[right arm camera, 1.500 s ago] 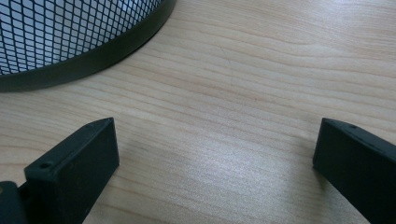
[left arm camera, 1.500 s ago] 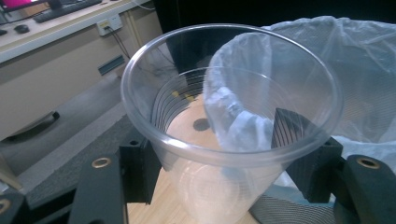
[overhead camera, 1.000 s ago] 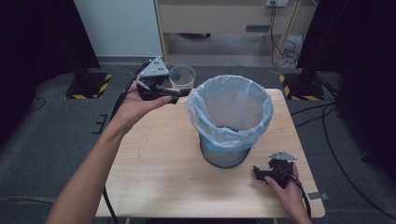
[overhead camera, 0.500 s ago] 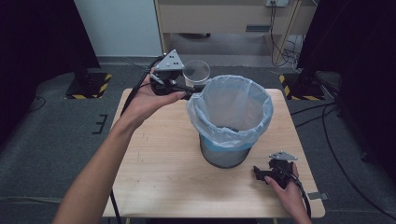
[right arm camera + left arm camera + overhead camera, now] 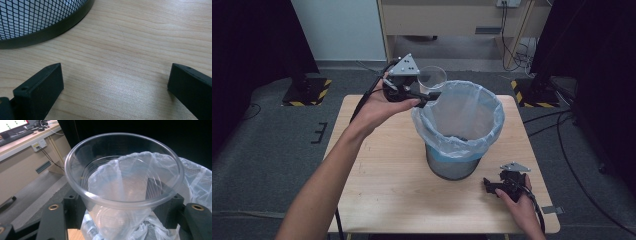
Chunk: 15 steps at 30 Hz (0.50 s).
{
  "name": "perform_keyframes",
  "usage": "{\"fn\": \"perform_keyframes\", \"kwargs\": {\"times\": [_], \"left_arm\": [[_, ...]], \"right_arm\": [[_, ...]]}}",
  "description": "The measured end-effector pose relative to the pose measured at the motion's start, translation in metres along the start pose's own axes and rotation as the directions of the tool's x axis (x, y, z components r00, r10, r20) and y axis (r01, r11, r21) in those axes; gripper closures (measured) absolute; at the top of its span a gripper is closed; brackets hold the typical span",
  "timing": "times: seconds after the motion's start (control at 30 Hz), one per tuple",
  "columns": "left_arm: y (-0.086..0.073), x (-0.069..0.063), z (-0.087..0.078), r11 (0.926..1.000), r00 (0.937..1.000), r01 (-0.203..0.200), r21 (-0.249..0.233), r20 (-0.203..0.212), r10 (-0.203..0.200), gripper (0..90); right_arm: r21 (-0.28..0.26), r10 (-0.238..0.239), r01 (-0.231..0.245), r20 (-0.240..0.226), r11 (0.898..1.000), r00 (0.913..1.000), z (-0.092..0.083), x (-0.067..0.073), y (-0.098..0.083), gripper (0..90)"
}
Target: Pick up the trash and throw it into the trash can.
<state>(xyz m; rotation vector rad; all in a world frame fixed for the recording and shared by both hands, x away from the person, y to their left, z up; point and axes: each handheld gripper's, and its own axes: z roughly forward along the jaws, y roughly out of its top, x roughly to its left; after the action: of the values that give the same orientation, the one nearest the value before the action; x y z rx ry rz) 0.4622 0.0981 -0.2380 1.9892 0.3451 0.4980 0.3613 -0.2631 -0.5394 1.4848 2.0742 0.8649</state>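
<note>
Nearest the camera, the right gripper sits low on the table, close to the foot of the bin. Its jaws stand wide apart with nothing but bare wood between them, so that hand is idle for now.

Middle of the table: the mesh bin, lined with a pale blue bag folded over its rim. I can't make out whether anything lies at the bottom.

Farther back, here's the action. The left gripper is up in the air at the bin's far-left edge, jaws clamped on a clear plastic cup, one on each side of its wall. The cup is held upright, mouth up, hanging just at the bag's rim, part over it.

So by my reckoning the pick-up is done and the carry is almost done. Left to do: bring the cup fully over the opening and let go so it drops in.
</note>
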Motion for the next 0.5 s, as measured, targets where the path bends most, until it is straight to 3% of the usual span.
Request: {"fn": "perform_keyframes", "kwargs": {"times": [0.2, 0.5], "left_arm": [[0.002, 0.001, 0.007, 0.9996, 0.9997, 0.022, -0.018, 0.012, -0.022, 34.7], [0.003, -0.001, 0.017, 0.9998, 0.9995, 0.018, -0.005, 0.025, -0.018, 34.7]], "right_arm": [[0.000, 0.000, 0.000, 0.000, 1.000, 1.0000, 0.000, 0.000, 0.000, 0.3], [0.001, 0.002, -0.002, 0.000, 1.000, 1.0000, 0.000, 0.000, 0.000, 0.3]]}}
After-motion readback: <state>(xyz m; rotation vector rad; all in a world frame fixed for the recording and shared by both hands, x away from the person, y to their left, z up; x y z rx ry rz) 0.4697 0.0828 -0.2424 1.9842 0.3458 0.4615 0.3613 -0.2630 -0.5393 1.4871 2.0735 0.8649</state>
